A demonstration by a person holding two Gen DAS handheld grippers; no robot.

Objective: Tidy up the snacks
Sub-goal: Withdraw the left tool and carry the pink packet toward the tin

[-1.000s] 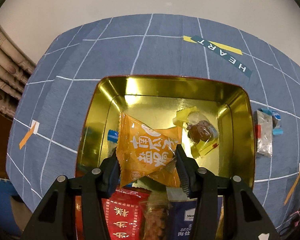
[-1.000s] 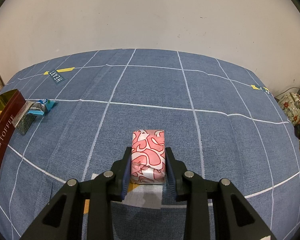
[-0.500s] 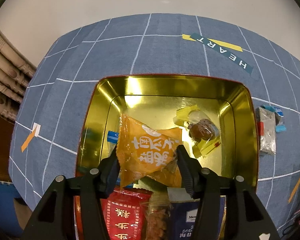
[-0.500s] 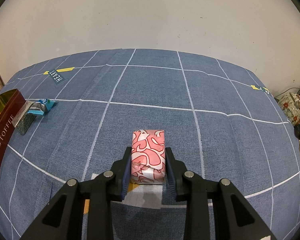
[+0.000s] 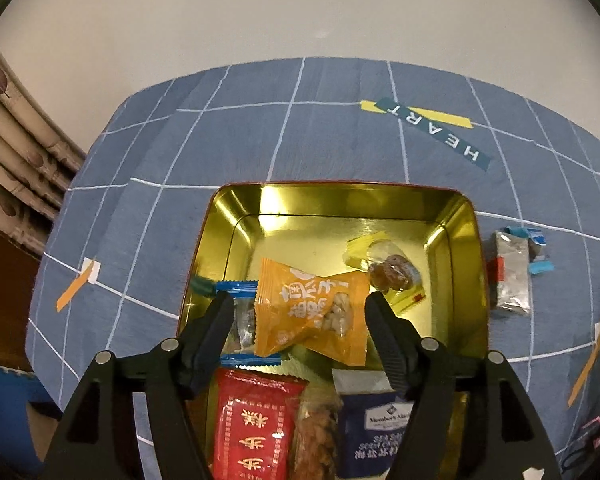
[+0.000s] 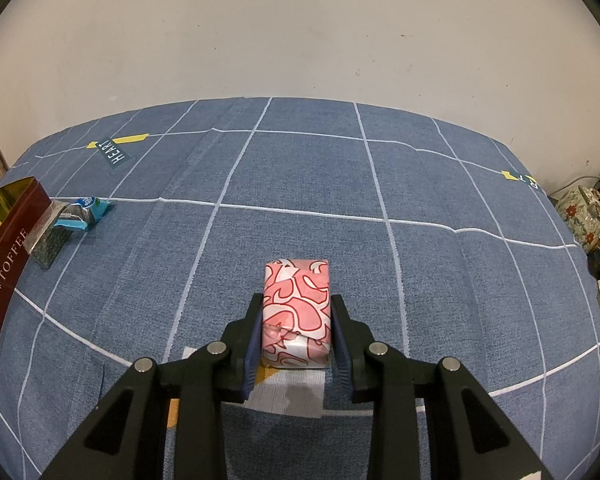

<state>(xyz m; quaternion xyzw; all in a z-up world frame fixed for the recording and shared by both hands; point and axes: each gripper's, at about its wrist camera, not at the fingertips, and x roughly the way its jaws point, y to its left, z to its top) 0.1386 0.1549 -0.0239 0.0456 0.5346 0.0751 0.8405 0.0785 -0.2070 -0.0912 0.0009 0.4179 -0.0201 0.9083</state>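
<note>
A blue gridded worktop (image 6: 300, 184) carries a gold tin (image 5: 236, 248), where an orange snack packet (image 5: 312, 312) lies among other packets. The left hand-held gripper (image 5: 300, 312) gapes wide above it, gripping nothing. The right hand-held gripper (image 6: 296, 332) clamps a pink patterned pack (image 6: 296, 304).

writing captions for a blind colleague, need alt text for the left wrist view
The open left gripper hovers over a gold tin on a blue grid tablecloth; an orange snack packet lies between its fingers, among other wrapped snacks. A silver packet lies outside, right of the tin.
</note>
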